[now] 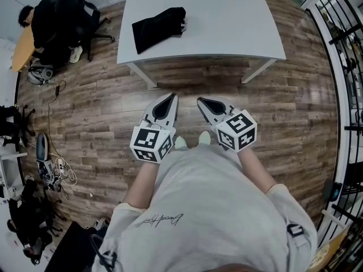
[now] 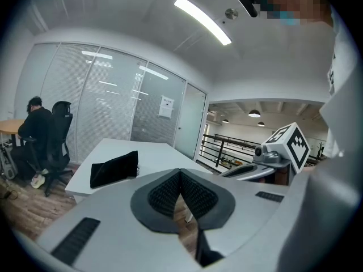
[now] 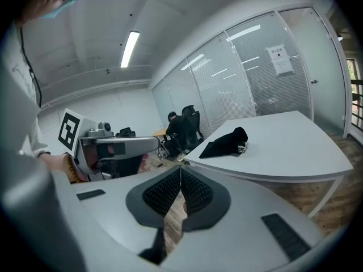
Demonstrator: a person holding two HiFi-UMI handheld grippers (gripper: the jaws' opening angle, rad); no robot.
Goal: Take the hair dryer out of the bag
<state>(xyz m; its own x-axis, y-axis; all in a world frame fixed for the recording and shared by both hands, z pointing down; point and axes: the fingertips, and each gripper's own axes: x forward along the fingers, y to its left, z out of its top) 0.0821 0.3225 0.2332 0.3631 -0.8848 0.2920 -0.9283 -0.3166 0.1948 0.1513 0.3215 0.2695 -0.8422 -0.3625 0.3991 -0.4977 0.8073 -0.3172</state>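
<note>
White table (image 1: 227,21) on wood floor (image 1: 102,123), glass partition walls (image 2: 113,106).

Your head camera looks steeply down over your shirt (image 1: 215,208) onto the left hand-held gripper (image 1: 165,107) and right hand-held gripper (image 1: 211,107), with the surface (image 1: 221,21) well ahead at the frame's top. Each gripper camera sits close behind its own jaws, facing forward toward that surface. All three views share the surface and the black bag (image 1: 159,27) on it. Each gripper view also catches the other gripper.
</note>
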